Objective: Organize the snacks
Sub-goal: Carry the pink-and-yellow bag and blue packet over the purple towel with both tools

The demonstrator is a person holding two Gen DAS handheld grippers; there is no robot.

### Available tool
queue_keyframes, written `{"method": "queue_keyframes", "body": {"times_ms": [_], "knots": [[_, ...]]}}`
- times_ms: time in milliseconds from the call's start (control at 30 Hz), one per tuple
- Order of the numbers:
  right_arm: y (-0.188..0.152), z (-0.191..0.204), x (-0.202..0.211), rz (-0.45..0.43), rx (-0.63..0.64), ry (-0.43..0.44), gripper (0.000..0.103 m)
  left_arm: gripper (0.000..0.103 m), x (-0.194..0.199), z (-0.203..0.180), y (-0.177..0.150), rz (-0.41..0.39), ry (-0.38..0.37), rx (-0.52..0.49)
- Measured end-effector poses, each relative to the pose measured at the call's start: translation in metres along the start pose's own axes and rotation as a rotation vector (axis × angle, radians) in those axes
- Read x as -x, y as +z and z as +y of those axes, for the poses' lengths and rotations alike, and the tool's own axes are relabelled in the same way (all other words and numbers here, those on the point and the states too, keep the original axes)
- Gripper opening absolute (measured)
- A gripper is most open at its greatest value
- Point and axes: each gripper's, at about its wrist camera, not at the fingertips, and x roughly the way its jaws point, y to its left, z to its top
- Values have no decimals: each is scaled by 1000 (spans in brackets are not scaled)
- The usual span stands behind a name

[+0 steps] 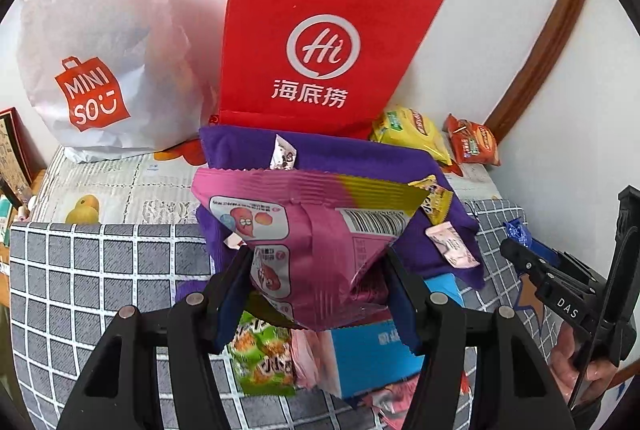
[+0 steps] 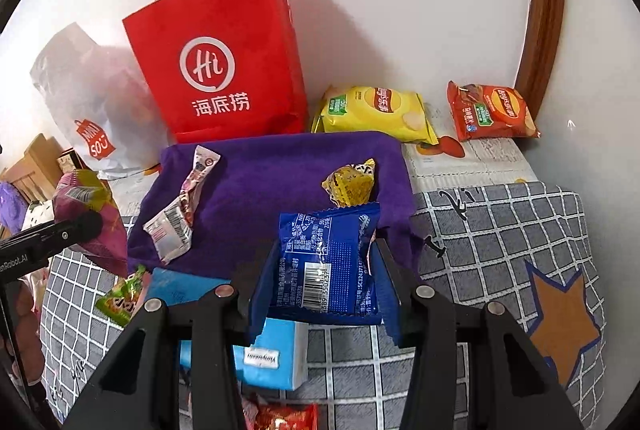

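My left gripper (image 1: 318, 266) is shut on a pink and yellow snack bag (image 1: 316, 230) and holds it up above the purple cloth (image 1: 360, 153). My right gripper (image 2: 324, 266) is shut on a blue snack packet (image 2: 330, 262) held over the near edge of the purple cloth (image 2: 280, 169). On the cloth lie a white and pink wrapper (image 2: 180, 213) and a small yellow packet (image 2: 352, 183). The left gripper with its pink bag (image 2: 88, 213) shows at the left of the right wrist view. The right gripper (image 1: 560, 282) shows at the right of the left wrist view.
A red paper bag (image 2: 224, 69) and a white Miniso bag (image 2: 88, 101) stand against the back wall. A yellow chip bag (image 2: 376, 113) and an orange chip bag (image 2: 492, 113) lie at the back right. A light blue box (image 2: 272, 354) and a green snack (image 2: 124, 294) lie on the checked cover (image 2: 500, 230).
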Motion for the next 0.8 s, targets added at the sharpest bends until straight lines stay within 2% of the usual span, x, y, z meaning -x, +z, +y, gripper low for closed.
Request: {"method": "queue_keyframes", "body": {"times_ms": [467, 800], "knots": [[16, 6, -44, 33, 5, -5, 46, 60, -37, 29, 14, 40, 0, 40], [19, 14, -77, 75, 18, 8, 46, 60, -65, 23, 21, 83, -4, 3]]}}
